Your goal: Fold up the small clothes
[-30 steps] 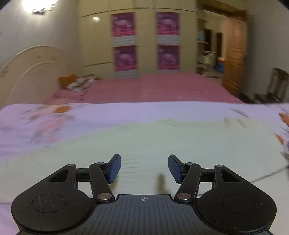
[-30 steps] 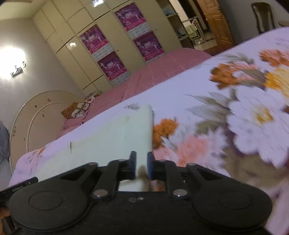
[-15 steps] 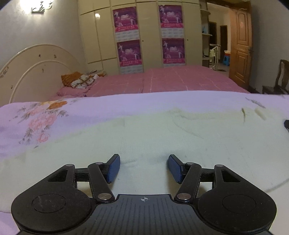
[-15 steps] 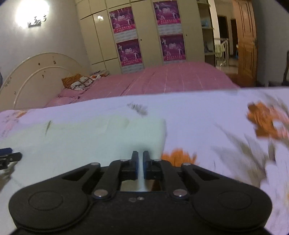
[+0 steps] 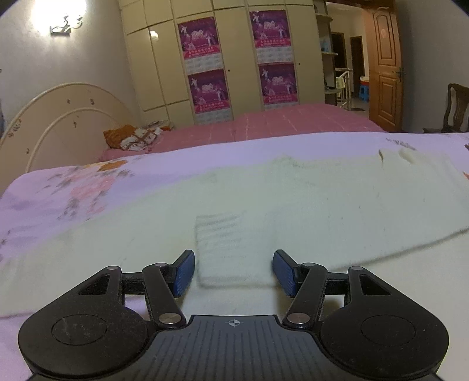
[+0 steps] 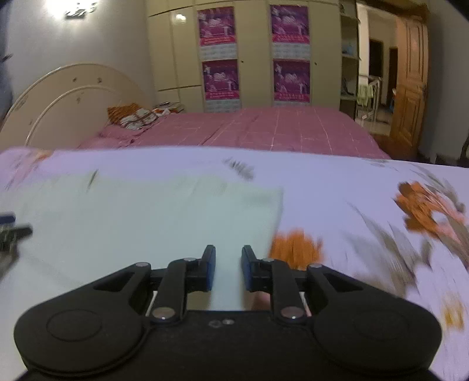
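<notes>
Two grippers sit lowest in their views. The left gripper (image 5: 233, 271) has its jaws spread wide, and between them lies a small ribbed flap of the pale garment (image 5: 293, 199), the pads clear of it on both sides. The right gripper (image 6: 228, 268) has a narrow gap and its jaws are opening — pale cloth lies under the gap, nothing pinched. One garment (image 6: 146, 217), cream-green, lies flat across the floral sheet (image 6: 366, 205); in the right view its right edge ends just left of an orange flower, and a sliver of the left gripper's tip shows at the far left border. In the left view the cloth runs wide from left to right, with one fold edge crossing toward the right. Beyond the sheet lies one pink bed (image 5: 278, 123) with a patterned pillow (image 5: 132, 137) by a cream headboard (image 5: 58, 117). Behind it the wardrobe (image 5: 234, 58) carries four purple posters — two over two. One wall lamp (image 5: 64, 23) glows upper left; one wooden door (image 5: 385, 64) and one chair (image 5: 455, 108) stand at right.
</notes>
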Motion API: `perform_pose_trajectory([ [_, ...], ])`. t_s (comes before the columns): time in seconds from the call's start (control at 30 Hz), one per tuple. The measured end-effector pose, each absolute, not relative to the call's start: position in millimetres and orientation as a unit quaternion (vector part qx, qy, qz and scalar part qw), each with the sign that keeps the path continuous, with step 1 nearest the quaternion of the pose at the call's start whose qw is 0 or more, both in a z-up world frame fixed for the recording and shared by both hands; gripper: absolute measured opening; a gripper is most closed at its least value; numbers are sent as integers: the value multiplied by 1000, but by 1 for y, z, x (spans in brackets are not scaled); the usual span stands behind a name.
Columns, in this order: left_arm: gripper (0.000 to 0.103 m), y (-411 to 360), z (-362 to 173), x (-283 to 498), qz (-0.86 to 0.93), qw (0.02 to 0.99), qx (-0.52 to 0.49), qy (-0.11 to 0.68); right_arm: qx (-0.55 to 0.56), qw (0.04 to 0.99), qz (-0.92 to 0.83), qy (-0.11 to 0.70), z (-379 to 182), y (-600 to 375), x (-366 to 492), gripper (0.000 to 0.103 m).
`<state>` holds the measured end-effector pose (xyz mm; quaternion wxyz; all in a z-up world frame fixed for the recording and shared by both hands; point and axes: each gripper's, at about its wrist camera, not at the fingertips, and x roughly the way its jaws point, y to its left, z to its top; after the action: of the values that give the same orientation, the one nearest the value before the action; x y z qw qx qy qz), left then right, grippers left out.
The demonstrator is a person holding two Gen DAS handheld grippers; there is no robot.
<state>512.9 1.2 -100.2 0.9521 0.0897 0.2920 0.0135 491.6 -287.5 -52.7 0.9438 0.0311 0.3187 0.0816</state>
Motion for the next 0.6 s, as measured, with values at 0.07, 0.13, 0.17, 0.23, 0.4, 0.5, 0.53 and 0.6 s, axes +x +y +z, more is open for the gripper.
perform_pose_trajectory([
  [0.07, 60, 4, -98, 506, 24, 953, 84, 291, 34, 947, 75, 309, -59, -291, 475, 23],
  [0.13, 60, 15, -90, 499, 38, 956, 64, 283, 73, 947, 61, 307, -52, -300, 473, 24],
  [0.17, 60, 24, -85, 491, 44, 960, 47, 274, 91, 948, 53, 301, -47, -305, 472, 24],
  [0.23, 60, 53, -79, 475, 64, 962, 2, 266, 110, 952, 45, 283, -33, -310, 466, 26],
  [0.4, 59, 165, -90, 439, 159, 938, -146, 272, 109, 950, 62, 285, -20, -313, 453, 26],
  [0.5, 59, 232, -98, 417, 217, 910, -246, 254, 122, 945, 55, 298, -24, -314, 452, 25],
  [0.53, 59, 253, -100, 409, 232, 900, -280, 241, 129, 943, 51, 304, -27, -314, 454, 25],
  [0.6, 55, 286, -103, 399, 248, 886, -328, 216, 141, 938, 46, 313, -31, -311, 454, 25],
])
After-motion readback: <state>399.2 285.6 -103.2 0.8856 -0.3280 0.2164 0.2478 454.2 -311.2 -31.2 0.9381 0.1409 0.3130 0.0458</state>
